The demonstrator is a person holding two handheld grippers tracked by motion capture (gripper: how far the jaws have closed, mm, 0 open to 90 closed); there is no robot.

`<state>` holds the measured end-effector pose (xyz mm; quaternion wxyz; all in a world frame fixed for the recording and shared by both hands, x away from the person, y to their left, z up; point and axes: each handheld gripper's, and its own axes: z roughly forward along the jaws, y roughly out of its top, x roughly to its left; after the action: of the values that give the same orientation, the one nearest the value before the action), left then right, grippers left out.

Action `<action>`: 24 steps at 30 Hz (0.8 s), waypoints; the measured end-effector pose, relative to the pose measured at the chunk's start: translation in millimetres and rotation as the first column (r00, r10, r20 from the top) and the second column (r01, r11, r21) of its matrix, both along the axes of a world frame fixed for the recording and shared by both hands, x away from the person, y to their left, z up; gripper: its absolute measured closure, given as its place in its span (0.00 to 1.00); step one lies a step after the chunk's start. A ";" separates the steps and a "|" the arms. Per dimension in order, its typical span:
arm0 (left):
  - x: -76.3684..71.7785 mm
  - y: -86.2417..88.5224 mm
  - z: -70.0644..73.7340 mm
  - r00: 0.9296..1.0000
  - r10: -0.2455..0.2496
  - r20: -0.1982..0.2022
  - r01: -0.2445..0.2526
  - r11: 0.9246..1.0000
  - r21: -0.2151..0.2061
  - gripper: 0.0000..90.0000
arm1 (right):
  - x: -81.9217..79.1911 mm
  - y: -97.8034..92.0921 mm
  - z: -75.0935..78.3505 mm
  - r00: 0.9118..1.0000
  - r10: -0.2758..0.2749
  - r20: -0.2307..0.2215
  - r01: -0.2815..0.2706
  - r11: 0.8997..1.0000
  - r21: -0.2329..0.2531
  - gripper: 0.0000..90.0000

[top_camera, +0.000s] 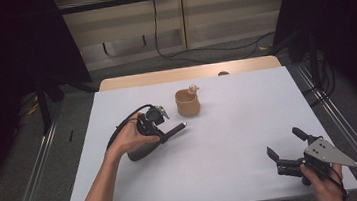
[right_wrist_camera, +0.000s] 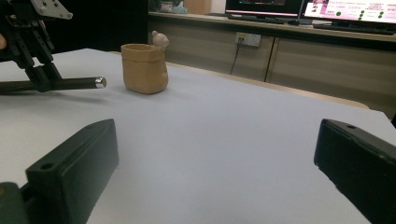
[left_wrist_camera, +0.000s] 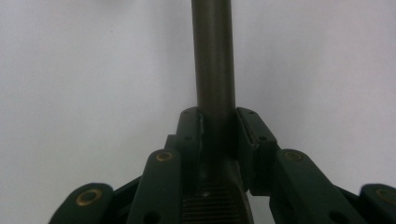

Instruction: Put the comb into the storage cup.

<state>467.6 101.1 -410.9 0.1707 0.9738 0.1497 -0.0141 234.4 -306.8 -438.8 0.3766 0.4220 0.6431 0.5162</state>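
Note:
My left gripper is shut on a dark rod-shaped tool left of the table's middle. The rod's metal tip points toward the right, and its thicker dark end lies under the hand. In the left gripper view both jaws clamp the rod over the white surface. A tan cup with a small pale figure on its rim stands just beyond the rod's tip. My right gripper is open near the front right corner with nothing between its jaws. Its own view shows the cup, the rod and the left gripper at far left.
A white sheet covers the table, with a wooden strip at the far edge. Metal rails run along both sides. Cables lie on the floor behind, and cabinets and monitors stand beyond the table.

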 end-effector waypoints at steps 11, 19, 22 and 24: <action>-6.1 4.6 16.9 1.000 0.010 0.001 -0.010 0.999 -0.045 0.80 | 0.3 0.5 -0.2 1.000 0.002 0.000 -0.002 1.000 -0.001 0.00; -14.2 0.4 23.2 1.000 -0.023 -0.004 0.023 1.000 -0.021 0.80 | 0.4 0.6 -0.4 1.000 0.004 -0.001 -0.004 1.000 -0.003 0.00; -18.8 -1.7 27.3 0.999 -0.031 0.009 0.031 0.999 -0.025 0.80 | 0.5 0.5 -0.4 1.000 0.003 0.000 -0.003 1.000 -0.003 0.00; -21.5 -2.3 30.8 0.999 -0.038 0.009 0.038 0.998 -0.044 0.80 | 0.4 0.3 -0.3 1.000 -0.003 0.001 0.003 1.000 -0.007 0.00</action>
<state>446.2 98.8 -380.1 0.1924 0.9725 0.1302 -0.0164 234.8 -306.5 -439.1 0.3791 0.4213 0.6441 0.5137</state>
